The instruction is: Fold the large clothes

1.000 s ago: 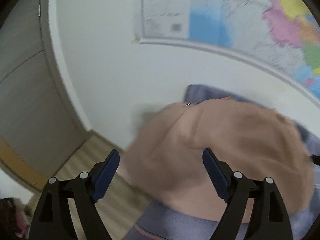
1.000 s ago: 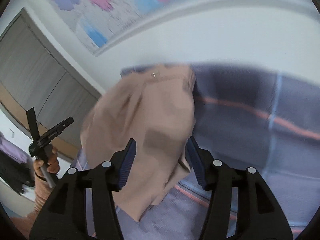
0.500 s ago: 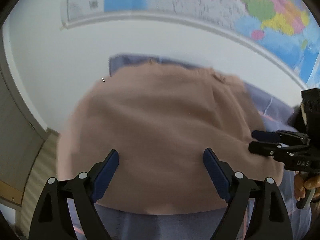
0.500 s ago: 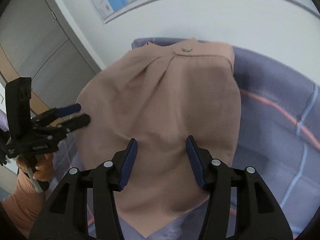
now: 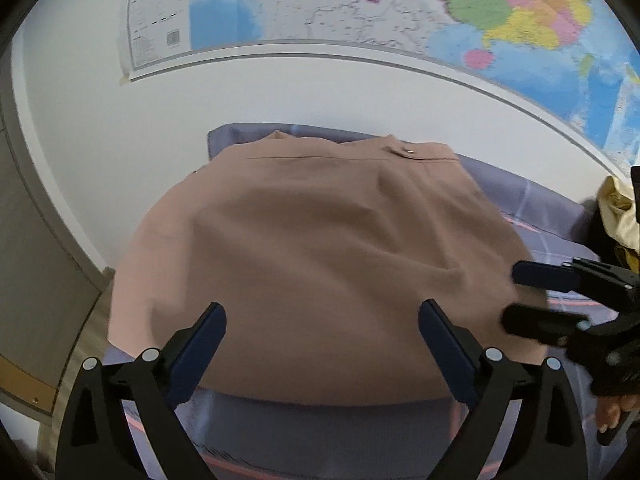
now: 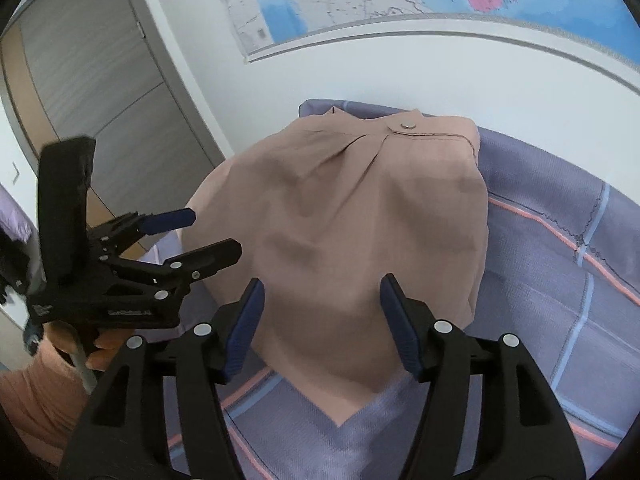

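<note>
A tan garment (image 5: 320, 232) with a metal snap near its far edge lies spread in a folded, flat shape on a purple checked sheet (image 5: 320, 432). My left gripper (image 5: 322, 306) hovers over its near edge, jaws still opening and very wide, nothing pinched between them. In the right wrist view the same garment (image 6: 360, 208) lies on the sheet (image 6: 560, 280). My right gripper (image 6: 322, 282) stands above its near corner, jaws opening, with no cloth between the pads. Each gripper shows in the other's view: the right one (image 5: 512, 296) at the garment's right edge, the left one (image 6: 214, 230) at its left edge.
A large coloured map (image 5: 400, 12) hangs on the white wall behind the bed. Yellow cloth (image 5: 616, 212) lies at the far right. Grey wardrobe doors (image 6: 80, 80) and a strip of wooden floor (image 5: 92, 320) are to the left. An orange sleeve (image 6: 40, 380) holds the left gripper.
The garment went from a bunched, moving heap to lying flat on the sheet. Both grippers swung in over its near edge, and their jaws now stand wider.
</note>
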Tool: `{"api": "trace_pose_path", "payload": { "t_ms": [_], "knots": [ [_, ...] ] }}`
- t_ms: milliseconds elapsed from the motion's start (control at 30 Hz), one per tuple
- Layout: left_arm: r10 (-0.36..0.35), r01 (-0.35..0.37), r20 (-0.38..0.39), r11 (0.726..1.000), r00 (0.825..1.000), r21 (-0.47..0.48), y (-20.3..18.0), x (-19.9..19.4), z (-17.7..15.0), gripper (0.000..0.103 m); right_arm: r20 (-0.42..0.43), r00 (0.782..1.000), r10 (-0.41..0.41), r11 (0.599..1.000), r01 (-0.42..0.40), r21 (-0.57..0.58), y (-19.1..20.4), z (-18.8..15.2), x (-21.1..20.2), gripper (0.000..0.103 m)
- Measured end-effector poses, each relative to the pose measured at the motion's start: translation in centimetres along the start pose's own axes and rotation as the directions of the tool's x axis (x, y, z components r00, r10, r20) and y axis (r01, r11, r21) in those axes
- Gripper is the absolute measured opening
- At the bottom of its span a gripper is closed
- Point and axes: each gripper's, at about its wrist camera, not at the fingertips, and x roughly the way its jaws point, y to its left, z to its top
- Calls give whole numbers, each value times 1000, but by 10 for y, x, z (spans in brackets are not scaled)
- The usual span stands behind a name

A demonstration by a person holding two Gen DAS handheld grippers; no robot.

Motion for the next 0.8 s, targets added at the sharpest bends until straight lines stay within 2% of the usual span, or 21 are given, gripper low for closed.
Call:
{"api": "trace_pose_path", "payload": {
  "t_ms": [100,233,400,467,533,667,767,800],
  "knots": [
    [-13,13,4,1000,1000,5,-5,1,-6,93,-10,1000,-9,1000,9,-24,3,-6,4,60],
    [-27,27,-63,1000,998,-10,-7,20,-9,93,-76,997,-35,999,32,-33,-2,-16,22,56],
    [25,-24,-65,1000,998,20,-12,25,-12,94,-74,997,-21,1000,19,-24,-1,-13,21,56],
    [22,-21,-58,1000,998,11,-11,21,-11,94,-44,999,-11,1000,11,-8,-5,-3,12,56],
    [13,-13,-36,1000,999,0,-9,17,-10,94,-18,999,-38,999,37,-11,-9,11,8,57],
    [16,-17,-17,1000,1000,-24,-7,16,-2,95,13,999,-44,998,43,45,-27,48,19,58],
    [24,-25,-29,999,999,-24,-8,23,1,95,-14,997,-71,995,72,75,-42,68,45,57],
    [30,-31,-29,999,999,-25,-9,25,2,96,-48,995,-83,993,87,80,-49,72,61,57]
  ]
}}
